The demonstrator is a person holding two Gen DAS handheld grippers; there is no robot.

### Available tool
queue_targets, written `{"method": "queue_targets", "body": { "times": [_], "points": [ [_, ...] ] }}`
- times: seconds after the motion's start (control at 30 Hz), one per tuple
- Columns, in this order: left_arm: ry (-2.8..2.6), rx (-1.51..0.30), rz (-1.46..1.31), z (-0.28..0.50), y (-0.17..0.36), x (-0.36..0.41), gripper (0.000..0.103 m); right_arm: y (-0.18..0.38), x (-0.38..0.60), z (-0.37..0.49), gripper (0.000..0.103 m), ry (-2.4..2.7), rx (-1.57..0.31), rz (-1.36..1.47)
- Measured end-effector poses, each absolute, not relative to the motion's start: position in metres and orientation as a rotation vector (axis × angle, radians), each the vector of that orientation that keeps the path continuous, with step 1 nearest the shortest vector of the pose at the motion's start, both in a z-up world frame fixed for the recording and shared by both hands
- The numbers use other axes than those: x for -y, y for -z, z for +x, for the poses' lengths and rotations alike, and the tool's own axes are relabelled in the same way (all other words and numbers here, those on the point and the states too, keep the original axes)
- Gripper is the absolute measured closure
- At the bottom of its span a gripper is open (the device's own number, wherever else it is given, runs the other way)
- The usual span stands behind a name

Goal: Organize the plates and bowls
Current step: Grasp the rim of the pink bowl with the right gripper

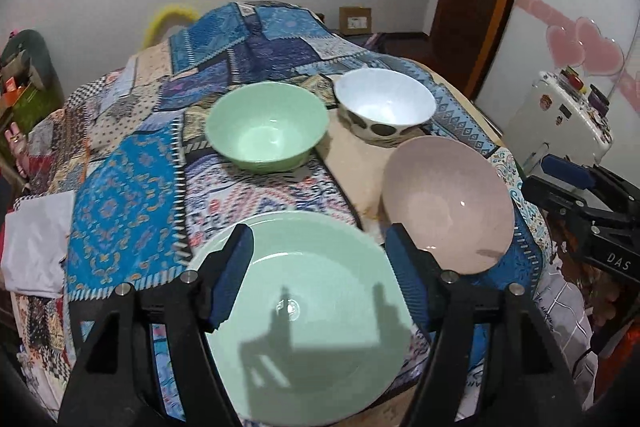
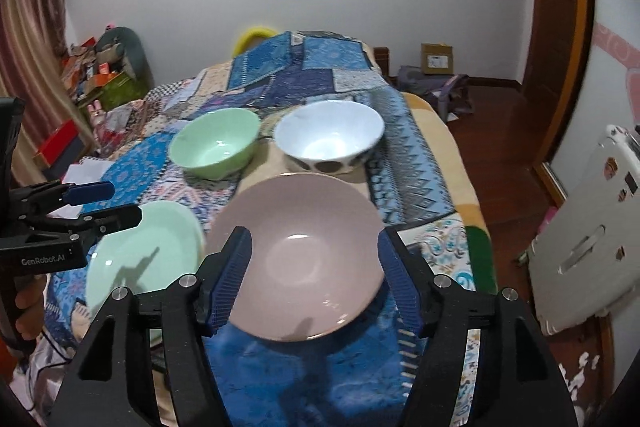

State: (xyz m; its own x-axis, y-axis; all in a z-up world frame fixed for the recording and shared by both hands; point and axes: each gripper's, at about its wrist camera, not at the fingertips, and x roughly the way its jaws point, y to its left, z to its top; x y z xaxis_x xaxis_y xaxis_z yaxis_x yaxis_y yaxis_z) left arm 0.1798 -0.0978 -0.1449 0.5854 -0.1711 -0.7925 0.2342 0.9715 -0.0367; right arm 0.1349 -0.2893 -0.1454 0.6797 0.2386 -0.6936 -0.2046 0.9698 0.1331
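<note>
The left gripper (image 1: 320, 279) hangs over the green plate (image 1: 308, 323), fingers apart, holding nothing. The right gripper (image 2: 316, 275) hangs over the pink plate (image 2: 300, 259) beside it, fingers apart too.

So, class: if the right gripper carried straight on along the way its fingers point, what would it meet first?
Most likely the pink plate, which lies directly ahead between the open fingers of the right gripper on the patchwork cloth. Depth is hard to judge through the fisheye, so the near rim is only my best guess for first contact.
</note>
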Motion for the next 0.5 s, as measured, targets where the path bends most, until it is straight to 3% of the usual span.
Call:
{"method": "queue_targets", "body": {
  "times": [0.5],
  "points": [
    [0.314,-1.019,0.106,0.234,0.196,0.153,0.035,0.195,0.313,0.156,0.044,-0.242,-0.889,0.122]
  ]
}}
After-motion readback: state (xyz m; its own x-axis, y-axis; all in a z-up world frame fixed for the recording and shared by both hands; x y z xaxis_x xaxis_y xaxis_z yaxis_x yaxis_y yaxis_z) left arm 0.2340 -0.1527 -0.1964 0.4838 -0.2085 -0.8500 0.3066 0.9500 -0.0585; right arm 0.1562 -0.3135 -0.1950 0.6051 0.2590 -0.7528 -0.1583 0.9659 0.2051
